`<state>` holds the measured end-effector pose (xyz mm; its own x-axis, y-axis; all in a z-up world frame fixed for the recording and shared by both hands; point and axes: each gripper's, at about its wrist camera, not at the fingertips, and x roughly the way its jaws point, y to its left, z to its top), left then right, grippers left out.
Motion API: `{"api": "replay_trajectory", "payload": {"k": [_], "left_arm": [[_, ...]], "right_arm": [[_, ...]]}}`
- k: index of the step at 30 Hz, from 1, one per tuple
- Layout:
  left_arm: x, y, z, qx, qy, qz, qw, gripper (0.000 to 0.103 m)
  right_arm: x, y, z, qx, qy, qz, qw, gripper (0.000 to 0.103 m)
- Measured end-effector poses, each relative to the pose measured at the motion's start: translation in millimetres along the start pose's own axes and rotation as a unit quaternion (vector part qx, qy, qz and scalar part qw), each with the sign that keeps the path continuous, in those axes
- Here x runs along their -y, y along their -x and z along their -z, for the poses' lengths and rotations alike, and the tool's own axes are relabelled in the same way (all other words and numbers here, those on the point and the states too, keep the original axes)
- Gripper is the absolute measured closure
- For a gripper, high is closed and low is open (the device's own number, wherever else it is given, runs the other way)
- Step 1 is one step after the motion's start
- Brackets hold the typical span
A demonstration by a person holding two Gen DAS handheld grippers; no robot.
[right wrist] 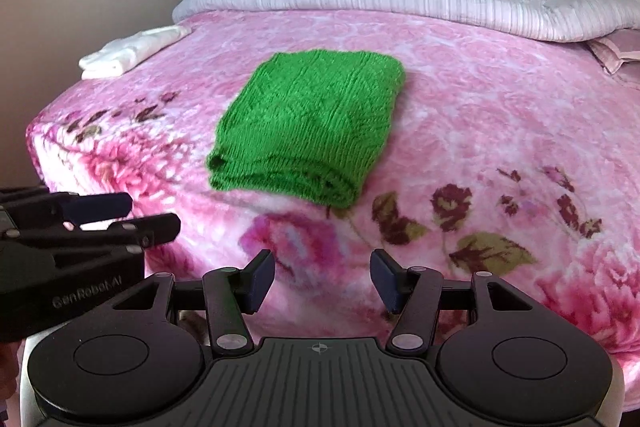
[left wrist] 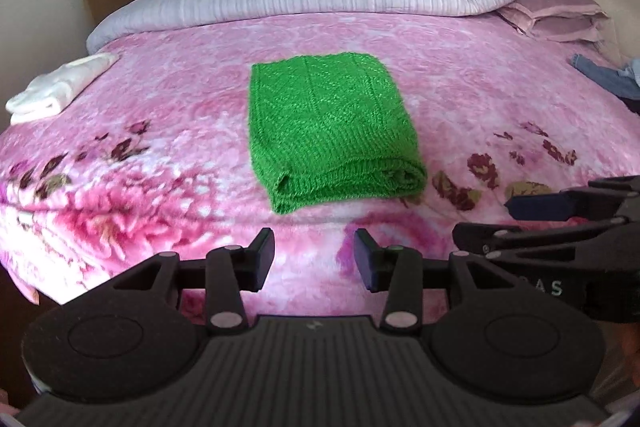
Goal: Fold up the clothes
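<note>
Lying folded into a thick, squared bundle, the green knitted sweater sits in the middle of the pink floral blanket, its rolled edge toward the two grippers; whether more garments are to follow cannot be told from here. To the left of the sweater, near the blanket's edge, rests a folded white garment; far off to the sweater's right, a crumpled blue denim piece lies unfolded.

The risk, as it looks from the bedside: the knit is bulky and springy, and the plush blanket grips yarn, so any nudge or one-sided pinch on the rolled edge could drag the layers apart and let the bundle slump open. A grip taking only the top layer would peel it back.

The left gripper hovers just short of the sweater's near edge, level and pointed straight at it, its fingers parted by a moderate gap and holding nothing. The right gripper hangs beside it, to the sweater's near right, likewise level, its fingers spread a little wider and empty. Neither touches the cloth.
</note>
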<state>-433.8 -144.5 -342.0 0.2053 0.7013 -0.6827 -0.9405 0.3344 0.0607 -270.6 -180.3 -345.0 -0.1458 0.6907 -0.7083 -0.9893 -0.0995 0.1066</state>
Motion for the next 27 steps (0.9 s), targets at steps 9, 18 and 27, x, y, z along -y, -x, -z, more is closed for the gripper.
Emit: {"api": "replay_trajectory", "payload": {"k": [9, 18, 27], "left_arm": [[-21.0, -34.4, -10.9, -0.015, 0.029, 0.046, 0.9984, 0.063], [-115.0, -76.3, -33.8, -0.008, 0.192, 0.149, 0.9699, 0.063], [-160.3, -159.5, -58.2, -0.073, 0.308, 0.216, 0.9237, 0.059]], "right_arm": [[19.5, -21.8, -11.7, -0.019, -0.029, 0.027, 0.999, 0.046], [74.4, -48.1, -24.8, -0.039, -0.118, 0.013, 0.992, 0.046], [159.9, -92.6, -41.4, -0.012, -0.378, -0.154, 0.913, 0.037]]}}
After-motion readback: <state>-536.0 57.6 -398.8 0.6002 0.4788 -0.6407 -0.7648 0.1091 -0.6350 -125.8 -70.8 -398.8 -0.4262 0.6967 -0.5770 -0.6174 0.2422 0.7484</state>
